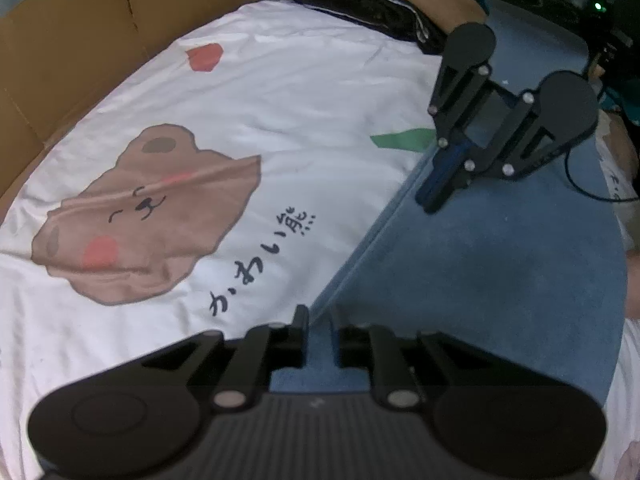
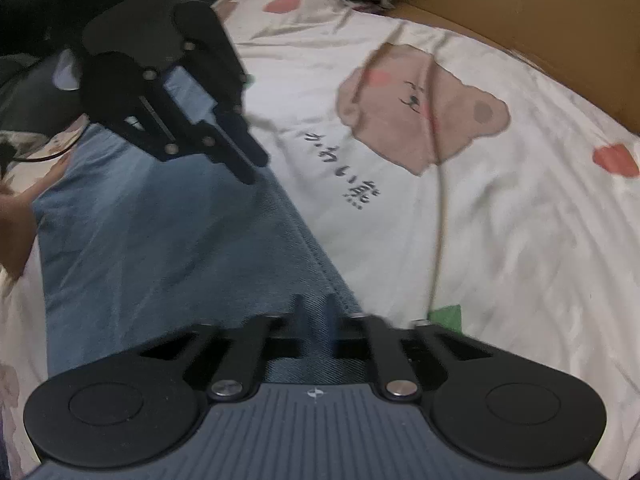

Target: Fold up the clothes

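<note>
At the far left of the left wrist view stands a brown cardboard wall (image 1: pixel 72 36); beside it spreads a white bedsheet (image 1: pixel 304 92) printed with one brown bear face (image 1: pixel 148 216), a line of dark script and small red and green shapes; a pile of dark clothes (image 1: pixel 360 4) lies at the top, against the bed's edge.

To the right of the sheet lies the thing you are folding, one pair of blue jeans (image 1: pixel 480 264), spread flat on the bed with a long stitched edge running diagonally across the sheet.

Your left gripper (image 1: pixel 318 320) sits low at that edge; its fingers stand nearly together with a narrow strip of denim showing between them; it looks to be pinching the jeans, though the view is slightly blurred.

Your right gripper (image 1: pixel 434 196) appears further along the same edge, fingers close together with tips down on the denim; in its own view (image 2: pixel 312 304) the fingers likewise straddle the seam, seemingly nipping the cloth.

Judged from this, you are at the grasping stage of one fold, both grippers holding one long edge; the next move would call for lifting both ends evenly and carrying the edge across, keeping the denim taut so that it does not sag between them.

Counted: two grippers, one pair of jeans, one sheet, one dark pile, one cardboard wall.
</note>
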A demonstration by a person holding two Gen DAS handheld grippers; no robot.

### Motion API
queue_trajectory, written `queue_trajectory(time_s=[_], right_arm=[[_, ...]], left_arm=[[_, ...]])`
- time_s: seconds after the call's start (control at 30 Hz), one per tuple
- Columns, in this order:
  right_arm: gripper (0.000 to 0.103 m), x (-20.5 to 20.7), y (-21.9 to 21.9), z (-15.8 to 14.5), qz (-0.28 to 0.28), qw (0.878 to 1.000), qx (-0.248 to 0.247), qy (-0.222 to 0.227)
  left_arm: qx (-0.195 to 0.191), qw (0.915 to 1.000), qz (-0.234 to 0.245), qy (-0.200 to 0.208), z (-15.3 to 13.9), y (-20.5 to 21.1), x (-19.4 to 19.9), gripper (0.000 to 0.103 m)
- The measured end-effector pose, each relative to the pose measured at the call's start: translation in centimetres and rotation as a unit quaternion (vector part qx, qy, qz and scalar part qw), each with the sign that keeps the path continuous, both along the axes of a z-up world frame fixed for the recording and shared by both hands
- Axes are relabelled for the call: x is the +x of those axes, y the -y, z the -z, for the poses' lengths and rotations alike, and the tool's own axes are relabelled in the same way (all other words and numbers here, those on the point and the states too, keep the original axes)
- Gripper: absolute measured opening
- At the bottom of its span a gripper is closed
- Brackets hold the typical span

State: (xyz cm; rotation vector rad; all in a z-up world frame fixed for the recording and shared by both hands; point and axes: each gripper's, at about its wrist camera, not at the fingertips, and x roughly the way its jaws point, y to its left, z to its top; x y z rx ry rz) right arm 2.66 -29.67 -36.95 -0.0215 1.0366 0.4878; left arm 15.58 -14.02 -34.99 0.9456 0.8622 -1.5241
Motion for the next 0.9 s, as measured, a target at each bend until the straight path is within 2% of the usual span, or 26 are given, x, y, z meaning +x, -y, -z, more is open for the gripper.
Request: queue_trajectory(time_s=[0.23, 0.47, 0.63, 0.8, 0.87, 0.9], right_arm=[[0.000, -0.6, 0.3, -1.0, -0.004, 1.000, 0.008, 0.011], [0.000, -1.1, 0.2, -1.6, -0.008, 1.000, 0.008, 0.015], [0.000, -1.1, 0.7, -1.6, 0.004, 1.000, -0.017, 0.018], [0.003, -0.7, 1.8, -1.0, 0.014, 0.999, -0.034, 0.001], [0.011, -0.6, 1.9, -0.8, 0.011, 0.999, -0.031, -0.003], [0.014, -0.5, 1.9, -0.7, 0.009, 1.000, -0.030, -0.005]], left_arm=[[-0.011, 0.9999, -0.001, -0.010, 0.0, 0.7, -0.4, 0.016], [-0.013, 0.9996, 0.018, -0.018, 0.6, 1.8, -1.2, 0.021], [-0.003, 0.9994, 0.031, -0.016, 1.5, 2.3, -1.6, 0.022], [0.003, 0.9989, 0.045, -0.013, 2.1, 2.4, -1.8, 0.022], [0.002, 0.9985, 0.054, -0.007, 2.2, 2.3, -2.0, 0.021], [0.002, 0.9983, 0.058, -0.005, 2.2, 2.3, -2.1, 0.016]])
